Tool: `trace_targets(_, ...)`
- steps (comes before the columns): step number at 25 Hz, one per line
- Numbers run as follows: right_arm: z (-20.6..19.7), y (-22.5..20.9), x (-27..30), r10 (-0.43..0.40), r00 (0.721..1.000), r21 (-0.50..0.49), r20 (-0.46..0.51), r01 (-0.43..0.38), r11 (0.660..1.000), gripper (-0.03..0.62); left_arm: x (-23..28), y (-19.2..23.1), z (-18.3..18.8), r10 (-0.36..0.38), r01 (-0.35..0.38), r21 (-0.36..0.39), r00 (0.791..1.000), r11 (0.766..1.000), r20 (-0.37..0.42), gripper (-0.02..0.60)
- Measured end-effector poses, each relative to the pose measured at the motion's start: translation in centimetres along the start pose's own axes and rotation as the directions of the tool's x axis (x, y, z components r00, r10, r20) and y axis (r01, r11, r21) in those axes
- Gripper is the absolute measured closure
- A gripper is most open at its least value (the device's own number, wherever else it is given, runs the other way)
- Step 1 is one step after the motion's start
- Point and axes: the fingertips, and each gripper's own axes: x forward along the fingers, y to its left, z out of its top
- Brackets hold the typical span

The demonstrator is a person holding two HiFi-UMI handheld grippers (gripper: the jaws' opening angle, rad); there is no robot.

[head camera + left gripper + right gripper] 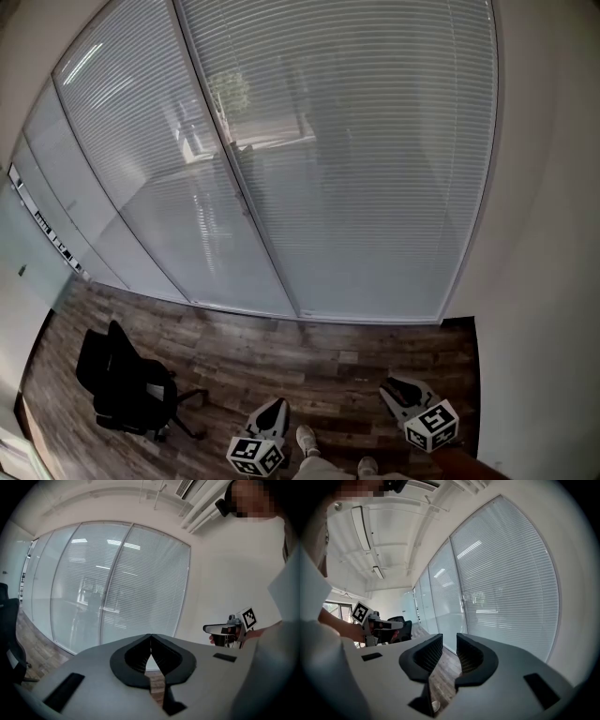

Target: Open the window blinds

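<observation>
Two grey hand-held grippers sit low in the head view: left gripper (275,405) clenched on nothing, jaws meeting tip to tip; right gripper (388,386) released, jaws apart, gap empty. Underfoot, dark wood-plank floor (319,361). Off to the left, black wheeled office chair (127,384). Beyond, white slatted window blinds (366,159) hang lowered over tall panes down to the floor, well apart from both grippers. Plain white wall (548,234) on the right.

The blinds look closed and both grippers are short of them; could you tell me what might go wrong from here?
No cord or wand shows on the blinds, so a gripper might grab and bend them directly.
The left gripper is shut and could push a control away instead of gripping it.
The chair stands to the left, in the way of a sideways step.
</observation>
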Motion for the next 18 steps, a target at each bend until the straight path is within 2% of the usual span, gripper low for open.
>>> trace_targets(6,1.8,-1.1,4.8,-0.041,0.999,-0.016,-0.007,0.041,0.999,0.511,3.2,4.5,2.0,-0.024,0.024,-0.013,1.0,1.0,0.004,0.566)
trace_targets(18,6.1,-0.7,19.4,-0.091,0.995,-0.031,-0.051,0.089,0.996,0.511,10.4,18.0,8.1,-0.072,0.072,-0.038,0.997,0.997,-0.007,0.566)
